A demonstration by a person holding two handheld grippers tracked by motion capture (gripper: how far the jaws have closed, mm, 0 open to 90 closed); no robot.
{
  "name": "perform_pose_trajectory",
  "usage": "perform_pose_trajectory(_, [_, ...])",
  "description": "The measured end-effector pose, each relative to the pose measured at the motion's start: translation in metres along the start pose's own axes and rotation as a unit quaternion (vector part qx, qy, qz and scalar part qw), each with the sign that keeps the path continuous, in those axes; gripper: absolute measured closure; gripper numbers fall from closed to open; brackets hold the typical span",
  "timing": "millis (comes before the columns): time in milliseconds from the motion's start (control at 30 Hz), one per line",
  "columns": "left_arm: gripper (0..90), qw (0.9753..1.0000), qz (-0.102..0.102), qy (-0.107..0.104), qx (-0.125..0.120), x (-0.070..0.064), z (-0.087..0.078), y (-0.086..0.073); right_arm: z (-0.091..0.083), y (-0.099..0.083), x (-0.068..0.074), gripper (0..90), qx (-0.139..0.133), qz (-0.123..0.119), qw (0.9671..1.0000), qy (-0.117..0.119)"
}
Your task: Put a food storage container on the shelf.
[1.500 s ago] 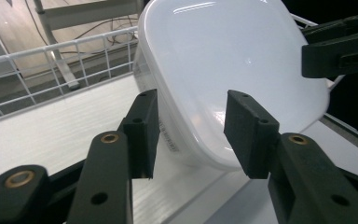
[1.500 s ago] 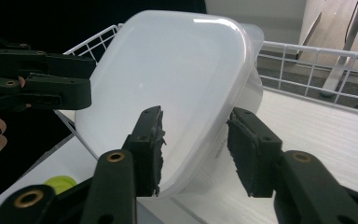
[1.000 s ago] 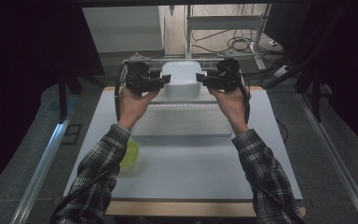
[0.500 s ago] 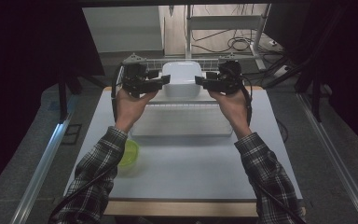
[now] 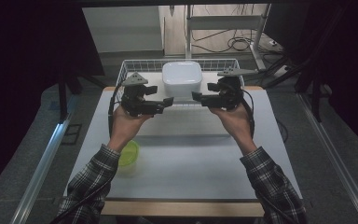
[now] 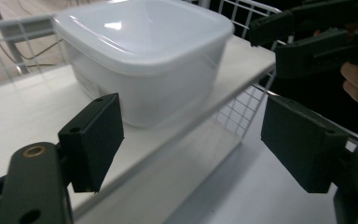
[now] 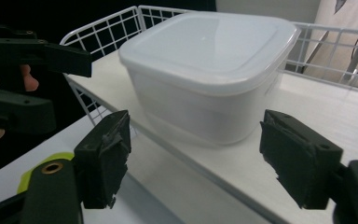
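A white lidded plastic container (image 5: 182,78) (image 6: 144,60) (image 7: 209,70) stands in a white wire basket (image 5: 135,70) at the table's far edge. My left gripper (image 5: 168,101) (image 6: 191,144) is open just in front of the container's near left corner, jaws apart with nothing between them. At the near right corner my right gripper (image 5: 196,97) (image 7: 196,158) is open too, also empty. The two grippers face each other across a small gap, neither touching the container.
A yellow-green round lid or dish (image 5: 128,154) lies on the white table (image 5: 191,158) near the person's left forearm. The basket's wire walls (image 7: 107,32) rise around the container. Dark curtains flank the table; cables and a rack stand behind.
Both grippers have drawn back from the container's sides toward the person, ending in front of the basket with their jaws apart. The container stays in the basket.
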State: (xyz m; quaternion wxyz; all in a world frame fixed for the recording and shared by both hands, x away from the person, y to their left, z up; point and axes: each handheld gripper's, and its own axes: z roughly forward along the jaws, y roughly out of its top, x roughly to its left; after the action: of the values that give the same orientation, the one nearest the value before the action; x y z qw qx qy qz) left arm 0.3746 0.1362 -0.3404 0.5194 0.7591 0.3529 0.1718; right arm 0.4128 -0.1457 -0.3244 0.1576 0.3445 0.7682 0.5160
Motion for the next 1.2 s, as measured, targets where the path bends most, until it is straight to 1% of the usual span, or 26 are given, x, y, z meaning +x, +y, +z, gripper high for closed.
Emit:
perform_pose_trajectory(100, [15.7,1.0000,0.006,-0.005,0.006,-0.007,-0.001,-0.008,-0.003,-0.006,0.004,21.5,-0.001,-0.005,1.0000,0.001])
perform_pose_trajectory(133, [14.5,1.0000,0.006,-0.005,0.006,-0.007,-0.001,-0.008,-0.003,-0.006,0.004,21.5,-0.001,-0.005,1.0000,0.001])
perform_pose_trajectory(167, [13.3,0.9999,0.008,-0.008,0.007,-0.012,-0.001,-0.014,-0.006,-0.011,0.007,19.4,0.000,-0.006,1.0000,0.004])
perform_pose_trajectory(200, [12.5,0.9999,0.008,-0.008,0.007,-0.012,-0.001,-0.014,-0.006,-0.011,0.007,19.4,0.000,-0.006,1.0000,0.004])
perform_pose_trajectory(233, [11.3,0.9998,0.012,-0.008,0.010,-0.017,-0.001,-0.021,-0.007,-0.016,0.008,16.9,0.000,-0.008,0.9999,0.007])
perform_pose_trajectory(267, [10.4,0.9998,0.012,-0.008,0.010,-0.017,-0.001,-0.021,-0.007,-0.016,0.008,16.9,0.000,-0.008,0.9999,0.007])
perform_pose_trajectory(333, [9.6,0.9996,0.020,-0.008,0.016,-0.021,0.000,-0.028,-0.008,-0.022,0.010,14.7,0.002,-0.012,0.9999,0.008])
perform_pose_trajectory(367, [8.2,0.9995,0.024,-0.008,0.018,-0.023,0.001,-0.031,-0.010,-0.027,0.012,12.9,0.004,-0.015,0.9998,0.009])
perform_pose_trajectory(400, [8.2,0.9994,0.027,-0.009,0.019,-0.025,0.002,-0.035,-0.010,-0.027,0.012,12.9,0.004,-0.015,0.9998,0.009])
perform_pose_trajectory(433, [7.9,0.9993,0.030,-0.010,0.020,-0.026,0.002,-0.038,-0.011,-0.033,0.012,11.5,0.005,-0.016,0.9998,0.010])
perform_pose_trajectory(500, [7.8,0.9992,0.034,-0.012,0.019,-0.029,0.003,-0.045,-0.011,-0.036,0.013,10.9,0.006,-0.017,0.9998,0.011])
perform_pose_trajectory(567, [7.9,0.9988,0.041,-0.016,0.021,-0.031,0.003,-0.053,-0.013,-0.046,0.013,9.5,0.009,-0.018,0.9997,0.015])
perform_pose_trajectory(600, [8.0,0.9988,0.041,-0.016,0.021,-0.031,0.003,-0.053,-0.013,-0.048,0.013,9.2,0.009,-0.017,0.9997,0.015])
perform_pose_trajectory(667, [8.4,0.9984,0.046,-0.022,0.025,-0.034,0.003,-0.063,-0.014,-0.055,0.013,8.0,0.014,-0.017,0.9996,0.018])
perform_pose_trajectory(700, [8.4,0.9984,0.046,-0.022,0.025,-0.034,0.003,-0.063,-0.014,-0.055,0.013,8.0,0.014,-0.017,0.9996,0.018])
perform_pose_trajectory(733, [8.4,0.9982,0.046,-0.025,0.028,-0.034,0.003,-0.067,-0.014,-0.059,0.013,7.7,0.014,-0.018,0.9996,0.018])
perform_pose_trajectory(767, [8.4,0.9981,0.046,-0.026,0.033,-0.035,0.003,-0.074,-0.015,-0.067,0.014,6.4,0.020,-0.025,0.9993,0.017])
perform_pose_trajectory(800, [8.3,0.9981,0.046,-0.026,0.033,-0.035,0.003,-0.074,-0.015,-0.067,0.014,6.4,0.020,-0.025,0.9993,0.017])
perform_pose_trajectory(867, [8.3,0.9981,0.043,-0.030,0.033,-0.036,0.003,-0.081,-0.016,-0.075,0.013,5.8,0.023,-0.028,0.9992,0.018])
perform_pose_trajectory(900, [8.0,0.9980,0.041,-0.034,0.034,-0.036,0.002,-0.087,-0.018,-0.082,0.013,5.0,0.026,-0.029,0.9991,0.019])
perform_pose_trajectory(933, [7.8,0.9980,0.041,-0.034,0.034,-0.036,0.002,-0.087,-0.018,-0.082,0.013,5.0,0.026,-0.029,0.9991,0.019])
perform_pose_trajectory(967, [7.7,0.9979,0.043,-0.032,0.037,-0.037,0.001,-0.092,-0.019,-0.089,0.013,4.3,0.030,-0.032,0.9988,0.021])
perform_pose_trajectory(1033, [7.3,0.9978,0.044,-0.031,0.038,-0.037,0.000,-0.095,-0.020,-0.092,0.013,4.1,0.033,-0.031,0.9988,0.021])
perform_pose_trajectory(1133, [6.9,0.9982,0.038,-0.032,0.034,-0.038,-0.003,-0.102,-0.021,-0.099,0.013,2.8,0.044,-0.041,0.9981,0.015])
perform_pose_trajectory(1167, [6.9,0.9983,0.036,-0.031,0.034,-0.038,-0.004,-0.105,-0.023,-0.101,0.013,2.7,0.043,-0.042,0.9981,0.014])
perform_pose_trajectory(1200, [7.0,0.9986,0.032,-0.029,0.031,-0.038,-0.006,-0.109,-0.025,-0.104,0.013,2.2,0.038,-0.037,0.9985,0.016])
